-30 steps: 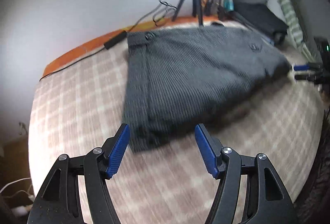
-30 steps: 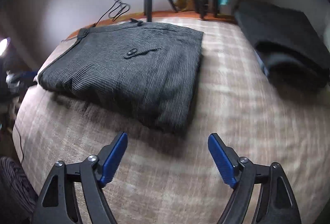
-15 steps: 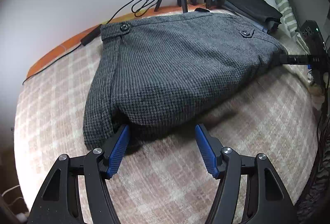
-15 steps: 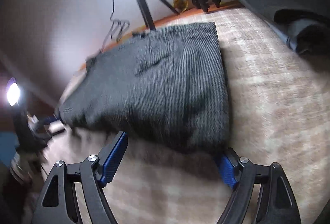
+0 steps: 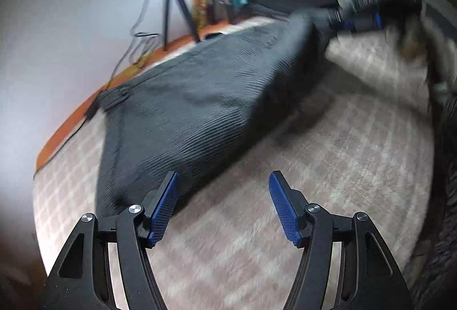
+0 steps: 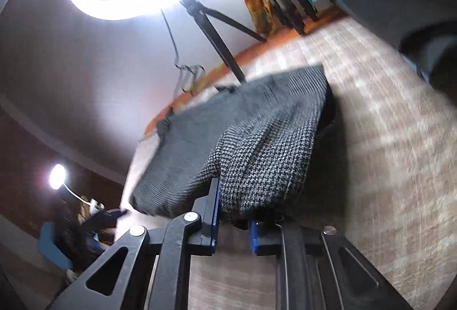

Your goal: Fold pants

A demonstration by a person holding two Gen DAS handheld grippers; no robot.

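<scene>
The right tool [image 6: 231,227] has its jaws drawn narrow on a bunched corner of the pants [image 6: 257,144], which rise off the bed [image 6: 385,153] at that end. The left tool [image 5: 221,207] stands wide and holds nothing; its left finger [image 5: 164,207] lies just against the near corner of the pants [image 5: 200,110], the other over bare bedding. The pants lie folded across the checked bed cover [image 5: 328,167], their far edge toward the tripod [image 5: 171,4]. The woven cloth looks thick, soft and limp, likely to sag between holds and to grip rather than slip. A hold on the stacked layers at the corner nearest the left tool would probably keep the fold together.
</scene>
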